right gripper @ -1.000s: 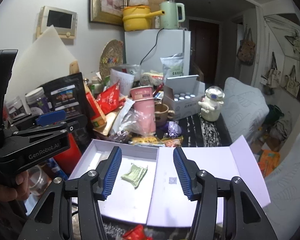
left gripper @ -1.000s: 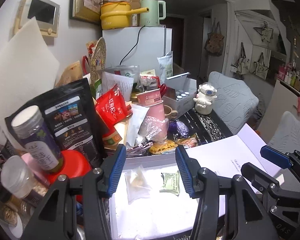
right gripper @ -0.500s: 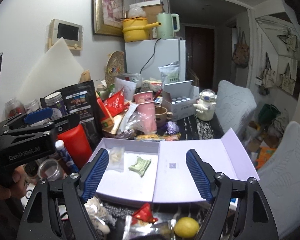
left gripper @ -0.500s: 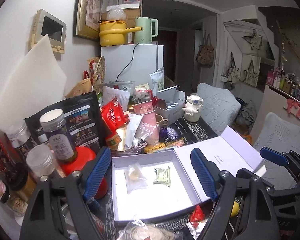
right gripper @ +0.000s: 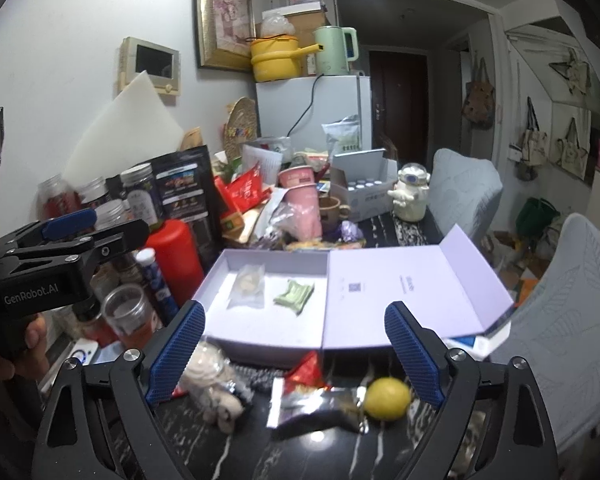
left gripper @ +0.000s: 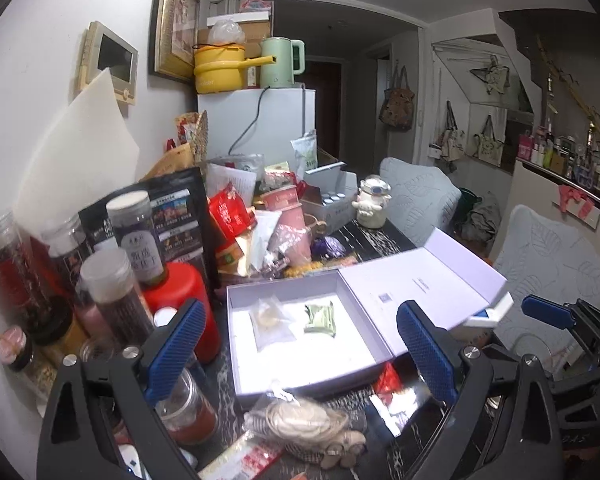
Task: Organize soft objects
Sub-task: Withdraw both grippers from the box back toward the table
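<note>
Two packets (left gripper: pixel 319 313) lie mid-frame in one white box (left gripper: pixel 242 364); my left claw (left gripper: pixel 300 356) and right claw (right gripper: pixel 296 356) have just spread, empty (lower-frame wrappers blurred).

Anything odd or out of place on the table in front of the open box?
A yellow lemon lies loose among the soft things in front of the white box, beside a silver packet and a beige plush toy. It is no soft object.

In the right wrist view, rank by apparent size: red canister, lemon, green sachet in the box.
1. red canister, largest.
2. lemon and green sachet: look alike, and the lemon lies nearer the camera, so unranked.
</note>
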`<state>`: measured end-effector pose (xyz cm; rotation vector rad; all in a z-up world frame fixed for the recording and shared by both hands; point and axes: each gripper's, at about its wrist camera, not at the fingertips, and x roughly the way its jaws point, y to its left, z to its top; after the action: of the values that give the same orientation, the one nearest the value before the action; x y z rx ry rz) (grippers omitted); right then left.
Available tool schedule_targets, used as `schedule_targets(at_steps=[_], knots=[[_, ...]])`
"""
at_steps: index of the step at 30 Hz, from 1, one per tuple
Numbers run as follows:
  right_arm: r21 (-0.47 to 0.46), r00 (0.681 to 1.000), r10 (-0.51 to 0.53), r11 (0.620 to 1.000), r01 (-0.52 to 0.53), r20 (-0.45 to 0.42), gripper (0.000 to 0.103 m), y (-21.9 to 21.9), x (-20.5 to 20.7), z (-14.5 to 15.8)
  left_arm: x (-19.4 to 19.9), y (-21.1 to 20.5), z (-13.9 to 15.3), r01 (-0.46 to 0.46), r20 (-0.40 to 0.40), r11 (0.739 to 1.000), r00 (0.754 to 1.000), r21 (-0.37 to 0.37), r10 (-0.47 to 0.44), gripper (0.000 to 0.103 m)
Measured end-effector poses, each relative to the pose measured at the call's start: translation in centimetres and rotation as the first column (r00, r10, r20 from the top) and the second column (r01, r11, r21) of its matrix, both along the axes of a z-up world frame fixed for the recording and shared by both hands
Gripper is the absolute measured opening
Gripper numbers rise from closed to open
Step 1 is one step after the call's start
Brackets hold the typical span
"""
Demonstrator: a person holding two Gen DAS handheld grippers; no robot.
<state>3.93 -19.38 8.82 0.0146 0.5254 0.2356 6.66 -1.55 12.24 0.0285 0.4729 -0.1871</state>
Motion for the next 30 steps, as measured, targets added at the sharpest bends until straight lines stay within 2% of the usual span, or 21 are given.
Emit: schedule_targets(at_steps=[6,12,17,22,26,30], knots=[[0.006,0.999,0.031,1.000,-0.031,-0.019,0.096,0.9,-2.3,-1.2,-2.1,0.7,-1.1,0.076,-0.023,0.997,0.997,-0.001,-0.076,0.098],[0.039,0.997,0.067,0.997,-0.066,-0.046,0.096,1.7,-3.8,-3.1,-3.6,1.8,-2.5,0.096,-0.051,0.995,0.994,0.001,-0.096,0.098],[0.068,0.994,0.089,0.994,-0.084,-0.067,0.096,2.3,-4.7,-4.8,-4.4,2.8,-4.4,0.116,-0.106,0.993,0.988,-0.017,-0.117,0.098],[0.073,0.991,0.104,0.992,-0.098,-0.086,0.096,3.1,-5.4,-6.7,-4.6,3.5,-6.7,0.091,-0.165,0.996,0.983,0.025,-0.085,0.098],[0.093,0.985,0.117,0.990,-0.106,-0.127,0.096,3.8,-5.6,-8.5,-4.8,4.4,-8.8,0.121,-0.214,0.993,0.969,-0.015,-0.121,0.098],[0.121,0.975,0.146,0.985,-0.127,-0.168,0.096,4.4,-5.6,-10.0,-4.9,4.7,-10.6,0.130,-0.248,0.991,0.960,-0.007,-0.128,0.098]])
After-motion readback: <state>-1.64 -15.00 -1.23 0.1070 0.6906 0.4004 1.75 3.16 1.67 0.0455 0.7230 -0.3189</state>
